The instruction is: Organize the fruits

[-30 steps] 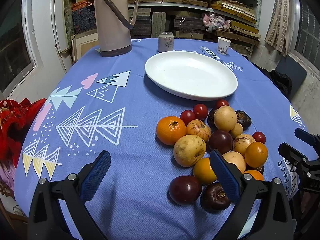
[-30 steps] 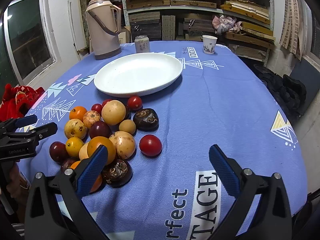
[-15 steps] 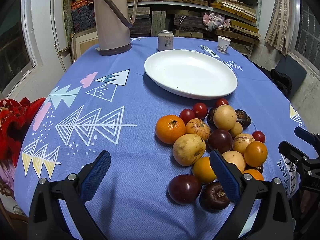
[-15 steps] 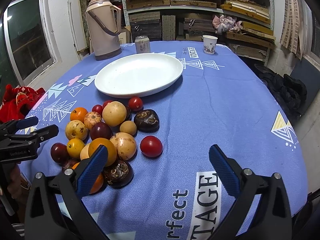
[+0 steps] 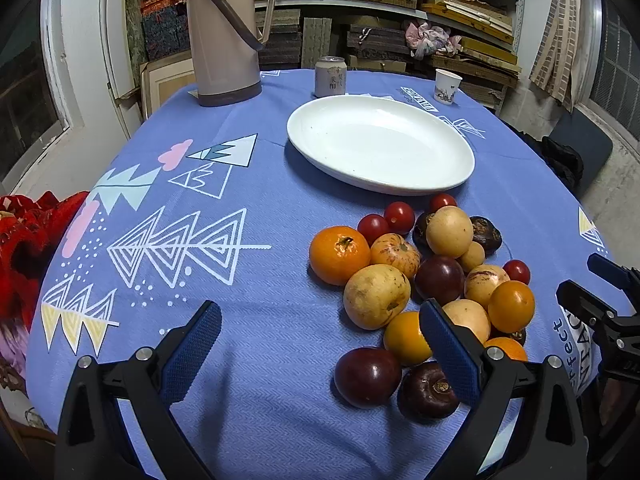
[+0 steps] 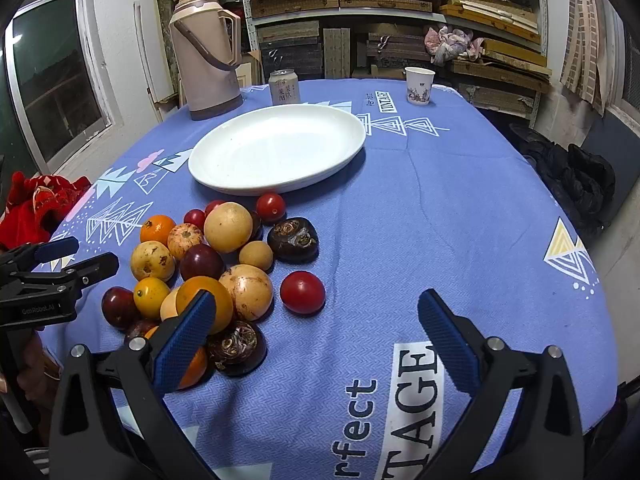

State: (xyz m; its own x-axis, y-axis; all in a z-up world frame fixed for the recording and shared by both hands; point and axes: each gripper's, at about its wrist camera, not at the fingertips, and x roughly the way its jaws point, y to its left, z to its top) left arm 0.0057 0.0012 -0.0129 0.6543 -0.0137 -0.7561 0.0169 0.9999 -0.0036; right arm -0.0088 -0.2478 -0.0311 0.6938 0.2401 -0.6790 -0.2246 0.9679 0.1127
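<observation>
Fruits (image 5: 416, 288) are sitting heaped beside the empty plate (image 5: 380, 142). You are holding both the left tool (image 5: 320, 344) and the right tool (image 6: 316, 334) wide, gripping nothing, ready to pick.

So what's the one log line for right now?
left tongs: open, empty | right tongs: open, empty | fruit pile: on cloth | white plate: empty

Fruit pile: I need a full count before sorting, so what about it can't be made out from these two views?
- Left wrist view: the gripper's right finger covers part of the pale fruit and orange fruit.
- Right wrist view: the left finger hides the pile's near fruits.
- Can lettering: too small.
- Fruits underneath others: uncountable.
</observation>
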